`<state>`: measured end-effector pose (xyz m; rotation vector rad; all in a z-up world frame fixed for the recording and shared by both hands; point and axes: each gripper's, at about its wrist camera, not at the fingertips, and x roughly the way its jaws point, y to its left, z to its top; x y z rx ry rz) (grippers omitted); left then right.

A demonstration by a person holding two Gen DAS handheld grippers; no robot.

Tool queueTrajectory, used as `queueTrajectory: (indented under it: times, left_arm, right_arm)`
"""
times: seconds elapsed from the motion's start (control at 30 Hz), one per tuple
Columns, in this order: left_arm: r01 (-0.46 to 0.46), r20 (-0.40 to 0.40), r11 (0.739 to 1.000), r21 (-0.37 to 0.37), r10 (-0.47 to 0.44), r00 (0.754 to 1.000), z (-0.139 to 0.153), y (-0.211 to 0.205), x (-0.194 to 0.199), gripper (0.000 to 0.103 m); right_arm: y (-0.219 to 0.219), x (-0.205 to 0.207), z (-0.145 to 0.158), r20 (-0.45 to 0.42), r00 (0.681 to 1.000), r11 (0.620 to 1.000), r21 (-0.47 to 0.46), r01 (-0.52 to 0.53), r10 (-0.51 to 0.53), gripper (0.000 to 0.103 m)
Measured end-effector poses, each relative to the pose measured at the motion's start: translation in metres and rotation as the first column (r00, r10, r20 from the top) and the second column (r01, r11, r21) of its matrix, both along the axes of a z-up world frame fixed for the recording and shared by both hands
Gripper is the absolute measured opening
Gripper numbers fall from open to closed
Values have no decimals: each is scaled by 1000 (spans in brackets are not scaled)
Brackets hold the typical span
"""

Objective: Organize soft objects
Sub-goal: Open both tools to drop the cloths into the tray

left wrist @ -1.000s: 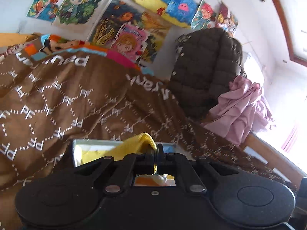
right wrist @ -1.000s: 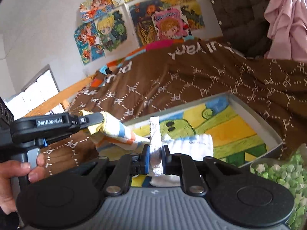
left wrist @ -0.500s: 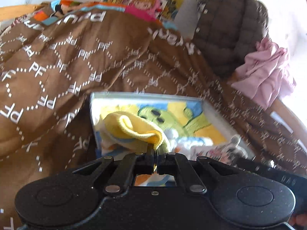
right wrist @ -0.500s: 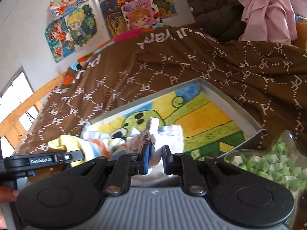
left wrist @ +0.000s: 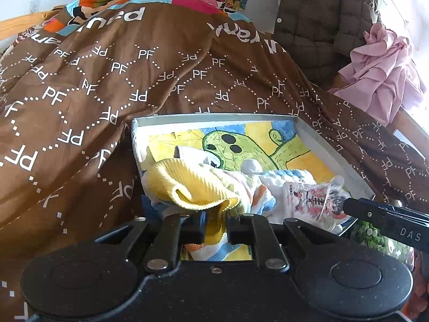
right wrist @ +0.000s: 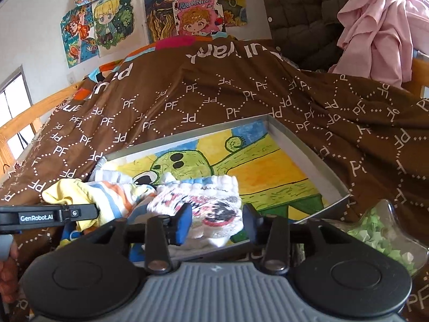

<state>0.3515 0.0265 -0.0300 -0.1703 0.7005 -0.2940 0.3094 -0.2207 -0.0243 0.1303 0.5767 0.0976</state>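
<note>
A shallow box [left wrist: 332, 155] with pale grey walls lies on a bed covered by a brown blanket [left wrist: 112, 86] printed with white "PF" letters and dotted diamonds. The floor of the box is a bright crayon-style drawing of a green cactus figure on yellow and blue.

Several small soft pieces sit bunched in the near left corner of the box. The yellow sock [left wrist: 193, 185] is ribbed knit with a folded cuff, and its body runs into white cloth with orange and blue stripes. It lies partly over the left wall of the box. The left gripper [left wrist: 215, 226] has this cuff between its fingers; its jaws are opening, a narrow gap shows on each side of the cloth, and the pads no longer pinch it.

Just to the right lies the white sock [right wrist: 211, 209], a crumpled white piece with a scalloped edge and a red and black cartoon print. The right gripper [right wrist: 217, 228] is over it with blue pads; its jaws are opening and stand clear on both sides, the sock resting loose between them on the box floor. A further white and blue striped piece lies behind it, touching both socks.

At the near right corner, outside the box, stands a clear jar [right wrist: 383, 236] of small green and white paper stars. A pink cloth [right wrist: 375, 26] hangs over a dark quilted jacket [left wrist: 321, 18] at the far right, and cartoon drawings [right wrist: 107, 24] cover the wall behind the bed.
</note>
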Motion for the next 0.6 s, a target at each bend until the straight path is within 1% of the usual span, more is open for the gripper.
queueTrajectory:
  times: [0.03, 0.17, 0.23, 0.3, 0.37, 0.4, 0.47, 0.5, 0.53, 0.6]
  left_arm:
    - [-3, -2, 1000, 8, 3, 1000, 0, -1, -1, 23]
    - [-13, -10, 1000, 20, 14, 1000, 1, -3, -7, 37]
    - [-15, -8, 1000, 22, 16, 1000, 2, -5, -11, 48]
    - [-17, 3, 1000, 25, 16, 1000, 5, -6, -16, 54]
    - [-17, 13, 1000, 26, 17, 1000, 8, -7, -21, 56]
    - [-20, 22, 1000, 20, 20, 1000, 10, -7, -24, 59]
    - [-27, 44, 1000, 5, 27, 999, 16, -6, -29, 65]
    - [-31, 59, 1000, -4, 31, 998, 20, -6, -33, 70]
    - [-35, 75, 999, -9, 35, 997, 23, -6, -37, 73]
    - [-40, 107, 999, -16, 41, 993, 32, -5, -46, 75]
  right_arm:
    - [0, 0, 0, 1, 1000, 1000, -4, 2, -2, 50]
    - [1, -6, 5, 20, 1000, 1000, -20, 2, -2, 61]
    - [2, -10, 9, 36, 999, 999, -36, 0, 1, 65]
    - [4, -16, 15, 55, 998, 999, -49, -2, 5, 70]
    - [5, -23, 21, 75, 997, 998, -56, -6, 10, 73]
    - [5, -26, 24, 85, 996, 998, -60, -7, 12, 75]
    - [6, -36, 30, 109, 994, 997, -73, -8, 16, 79]
    - [7, -40, 34, 120, 993, 997, -76, -9, 18, 82]
    - [7, -45, 38, 133, 991, 997, -79, -10, 21, 83]
    - [7, -55, 45, 157, 987, 997, -83, -11, 24, 87]
